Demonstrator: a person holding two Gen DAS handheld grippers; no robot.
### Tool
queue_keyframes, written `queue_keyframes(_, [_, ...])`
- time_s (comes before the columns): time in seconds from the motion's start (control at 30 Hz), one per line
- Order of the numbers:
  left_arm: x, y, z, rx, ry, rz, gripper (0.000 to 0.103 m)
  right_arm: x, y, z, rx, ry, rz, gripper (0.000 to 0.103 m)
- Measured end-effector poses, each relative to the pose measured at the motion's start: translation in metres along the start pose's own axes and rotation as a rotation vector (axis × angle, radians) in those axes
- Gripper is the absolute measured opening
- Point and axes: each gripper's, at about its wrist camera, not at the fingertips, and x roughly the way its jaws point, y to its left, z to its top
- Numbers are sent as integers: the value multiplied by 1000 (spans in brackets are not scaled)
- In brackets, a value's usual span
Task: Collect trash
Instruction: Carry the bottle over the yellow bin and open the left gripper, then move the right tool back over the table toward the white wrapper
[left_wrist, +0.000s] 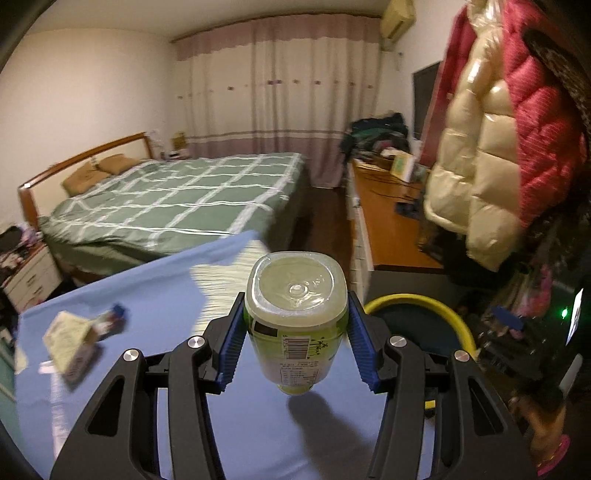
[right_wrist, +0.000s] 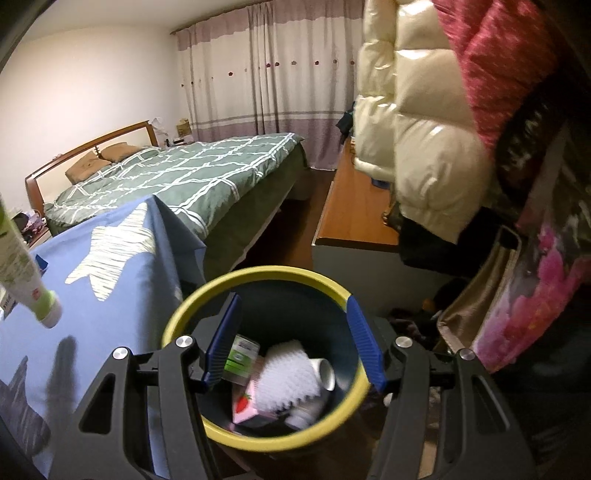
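A clear plastic bottle (left_wrist: 295, 314) with a pale green label is clamped between the blue pads of my left gripper (left_wrist: 295, 306), base pointing away, above the blue star-print tablecloth (left_wrist: 166, 295). In the right wrist view the same bottle (right_wrist: 22, 273) hangs at the left edge. The yellow-rimmed bin (right_wrist: 258, 275) stands beside the table, and its rim (left_wrist: 417, 299) shows to the right of the bottle. My right gripper (right_wrist: 293, 306) hovers open over the bin's mouth with nothing between its fingers. Inside lie a white ridged piece (right_wrist: 284, 373), a pink strawberry carton (right_wrist: 245, 404) and a green-labelled container (right_wrist: 240, 356).
A blurred small carton with a wrapper (left_wrist: 74, 339) lies on the cloth at the left. A green checked bed (left_wrist: 177, 199) stands behind the table and a wooden cabinet (left_wrist: 388, 221) at the right. Cream and red puffer jackets (right_wrist: 424, 129) hang over a bag (right_wrist: 480, 295) near the bin.
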Motion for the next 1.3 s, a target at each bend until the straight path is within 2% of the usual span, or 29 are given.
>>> queue_keyframes(0.1, [18,-35,7,25,13,-58,52,-4,-16,-5,12,7,-10,56])
queue_keyframes(0.27, [51,-83,13,58,37,-105,52,-6,-36,-9,36,14,-21,56])
queue_keyframes(0.5, [95,-117,6,70,106,-147,52,-3,-47,-14,54,27,-26,56])
queue_keyframes(0.6, [101,-120,1,69,104,-123,71,-4,-49,-15,53,32,-22,56])
queue_keyframes(0.73, [86,-104,1,64,79,-110,72,-2,-47,-15,48,33,-17,56])
queue_keyframes(0.93, [59,-60,-1,22,50,-65,75,-3,-39,-12,32,28,-16,56])
queue_keyframes(1.2, [28,30,-30,-61,46,87,76,-4,-19,-5,-1,23,-6,56])
queue_keyframes(1.3, [16,77,-47,-109,47,176,76,-4,-8,-1,-18,26,14,56])
